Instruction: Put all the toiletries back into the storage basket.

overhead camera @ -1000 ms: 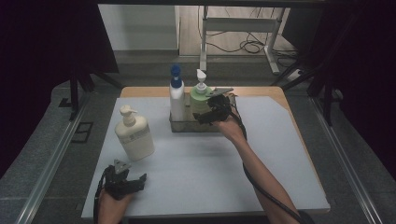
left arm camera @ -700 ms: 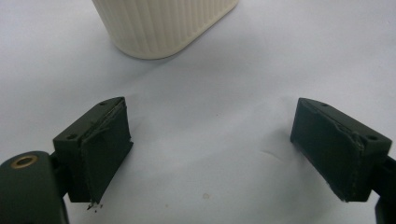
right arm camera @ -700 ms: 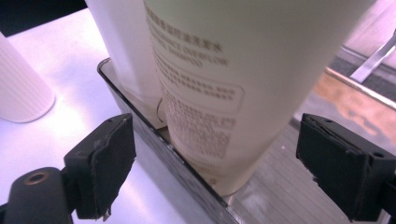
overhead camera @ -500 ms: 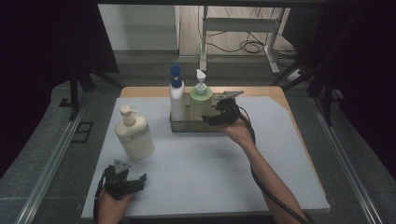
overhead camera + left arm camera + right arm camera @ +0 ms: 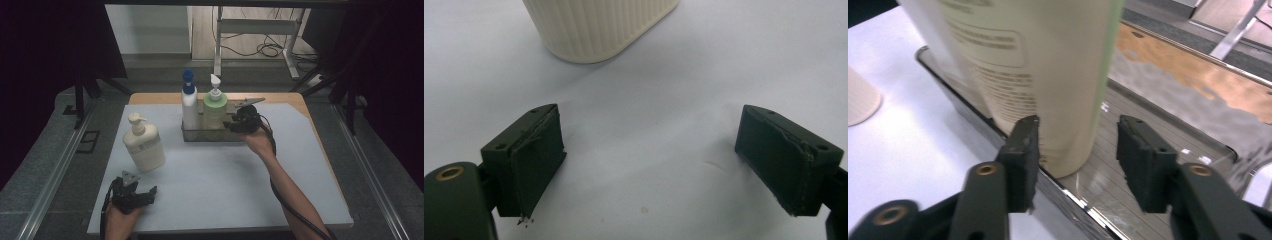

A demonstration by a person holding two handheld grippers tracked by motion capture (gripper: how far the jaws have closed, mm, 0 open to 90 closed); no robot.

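High view: a white-topped bench (image 5: 220, 190) carries a clear rectangular plastic tray (image 5: 200, 135) near its far edge. Standing in the tray are a slim white bottle with a blue cap (image 5: 189, 102) and a pale green pump bottle (image 5: 215, 107). The right tool (image 5: 235, 124) is at the tray's right end, just beside the green bottle. A squat cream pump bottle (image 5: 143, 143) stands on the bench toward the left edge. The left tool (image 5: 145, 194) rests near the front-left corner.

Left gripper view: the left tool (image 5: 649, 160) stands wide open over bare bench, with the cream bottle's ribbed base (image 5: 599, 25) beyond.

Right gripper view: the right tool (image 5: 1075, 150) has just been closing. The green bottle (image 5: 1048, 75) stands ahead of the gap and off toward its left jaw; blur may hide light contact, but the pads seem not to be pressing on it.
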